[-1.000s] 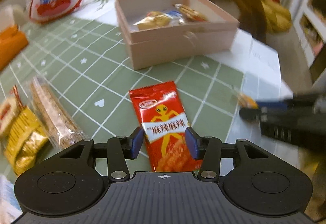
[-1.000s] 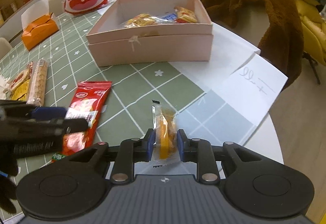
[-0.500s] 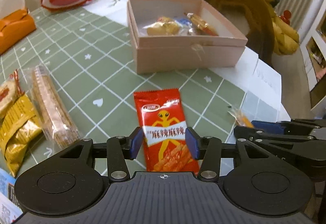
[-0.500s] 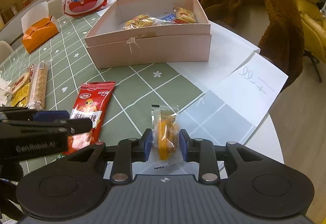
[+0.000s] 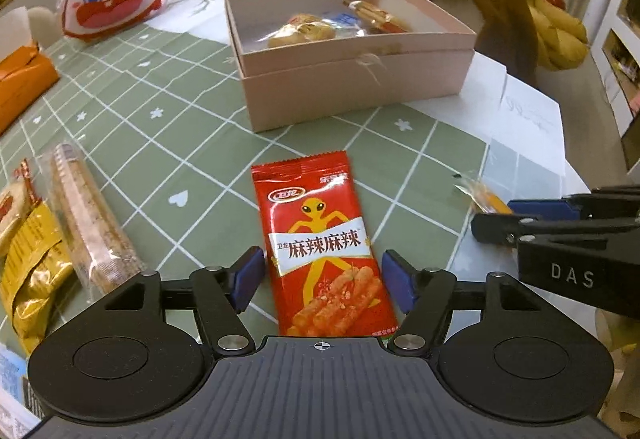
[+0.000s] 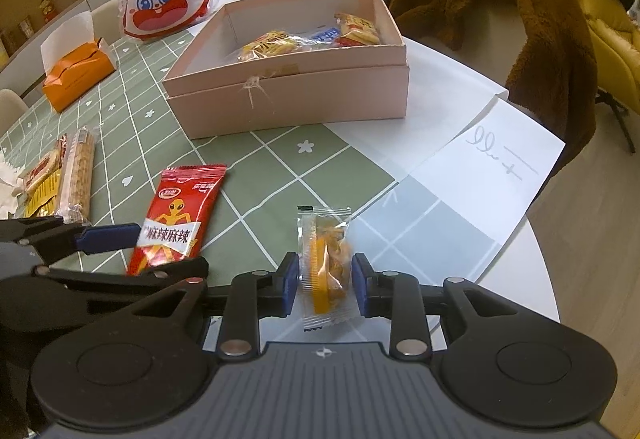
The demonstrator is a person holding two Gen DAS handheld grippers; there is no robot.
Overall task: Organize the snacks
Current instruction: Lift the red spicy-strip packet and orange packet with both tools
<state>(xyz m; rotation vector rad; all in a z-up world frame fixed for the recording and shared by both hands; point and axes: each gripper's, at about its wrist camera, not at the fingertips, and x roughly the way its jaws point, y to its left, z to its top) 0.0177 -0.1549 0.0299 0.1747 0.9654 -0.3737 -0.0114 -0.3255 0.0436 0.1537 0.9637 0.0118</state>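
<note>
Green grid tablecloth [image 5: 168, 143] under pink box [image 5: 352, 87], brown chair [image 6: 520, 19] behind

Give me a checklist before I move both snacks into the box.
1. Left gripper straddles the red packet: ok. Its jaws have just been opening, with the packet between them.
2. Left pads gripping the packet: not ok, gaps on both sides.
3. Right gripper gripping the candy: cannot tell. Its jaws have just been opening slightly. The candy sits between them, but pressure is unclear.
4. Box open, with room: ok. A few snacks lie at its far side.
5. Way to the box: ok, only bare table in between.
6. Grippers apart from each other: ok.
</note>
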